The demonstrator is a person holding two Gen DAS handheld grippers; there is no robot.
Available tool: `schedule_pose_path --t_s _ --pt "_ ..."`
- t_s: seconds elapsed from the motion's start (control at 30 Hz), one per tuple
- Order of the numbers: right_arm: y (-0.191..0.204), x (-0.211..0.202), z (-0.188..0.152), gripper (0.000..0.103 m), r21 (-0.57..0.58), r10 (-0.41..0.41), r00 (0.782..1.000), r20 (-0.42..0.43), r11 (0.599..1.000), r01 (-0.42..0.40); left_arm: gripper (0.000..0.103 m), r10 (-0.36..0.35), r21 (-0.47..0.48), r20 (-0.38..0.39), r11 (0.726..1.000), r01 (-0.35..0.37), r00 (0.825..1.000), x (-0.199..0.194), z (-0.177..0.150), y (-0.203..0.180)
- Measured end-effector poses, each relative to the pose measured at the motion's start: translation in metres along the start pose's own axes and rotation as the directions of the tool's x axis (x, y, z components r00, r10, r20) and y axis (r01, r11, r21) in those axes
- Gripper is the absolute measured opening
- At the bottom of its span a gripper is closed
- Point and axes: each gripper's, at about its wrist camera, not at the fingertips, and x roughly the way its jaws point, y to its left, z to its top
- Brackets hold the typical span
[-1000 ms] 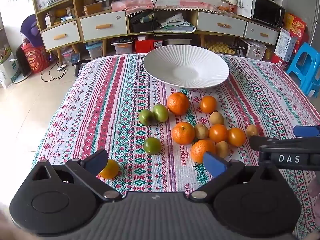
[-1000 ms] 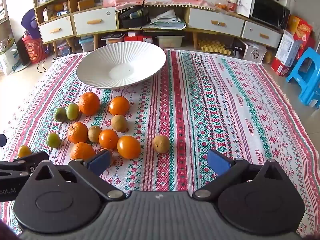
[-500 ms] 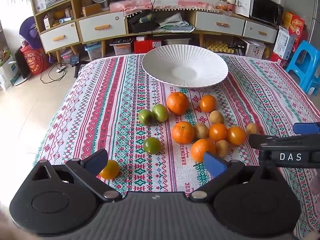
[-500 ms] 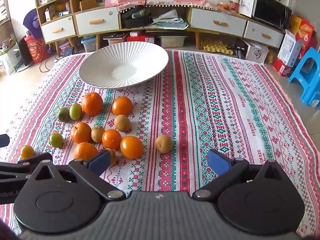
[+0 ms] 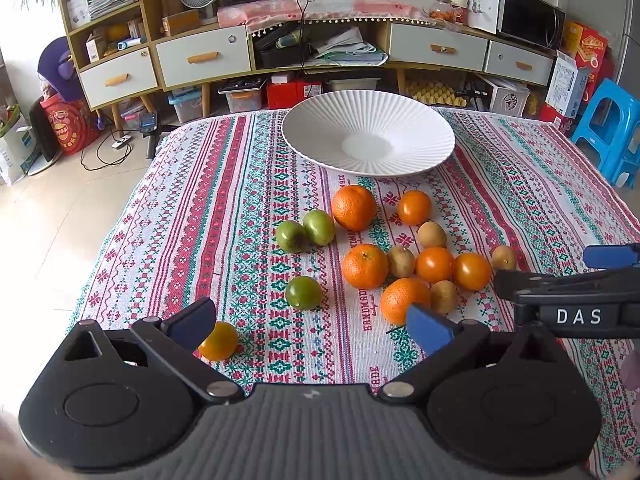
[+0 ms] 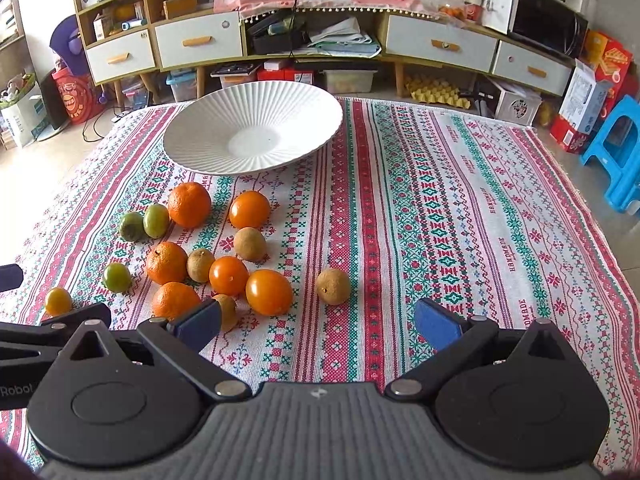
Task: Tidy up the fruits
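Observation:
A white ribbed bowl (image 5: pixel 368 140) (image 6: pixel 252 136) stands empty at the far side of the patterned cloth. In front of it lie several oranges (image 5: pixel 354 208) (image 6: pixel 189 204), brown kiwis (image 5: pixel 401 262) (image 6: pixel 333 286) and three green fruits (image 5: pixel 304 293) (image 6: pixel 117 277). A small yellow-orange fruit (image 5: pixel 219 341) (image 6: pixel 58 301) lies apart at the near left. My left gripper (image 5: pixel 312 322) is open with nothing between its fingers, low over the near edge. My right gripper (image 6: pixel 318 322) is open too, just short of the lone kiwi.
The striped tablecloth (image 6: pixel 460 216) covers the whole table. Behind it run a low cabinet with drawers (image 5: pixel 200 58), storage boxes on the floor and a blue plastic stool (image 5: pixel 612 132) at the right. The floor drops off at the left edge (image 5: pixel 60 220).
Both grippers have drifted forward slightly toward the fruits, which now look a little nearer. No fruit has moved, and both stay open.

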Motion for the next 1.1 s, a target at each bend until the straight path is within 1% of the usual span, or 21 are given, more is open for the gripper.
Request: schedule_pose_path --t_s 0.9,1.1 --pt "0.0020 -0.0022 -0.0002 0.103 0.003 0.005 1.000 0.000 1.000 -0.005 0.102 -0.001 -0.006 -0.005 1.000 0.001 1.000 0.0014 -0.0010 0.0010" --pt "0.0024 -0.0043 0.0021 0.103 0.001 0.009 1.000 0.007 1.000 -0.009 0.102 0.005 -0.019 -0.001 1.000 -0.005 1.000 0.0002 0.0019 0.0062"
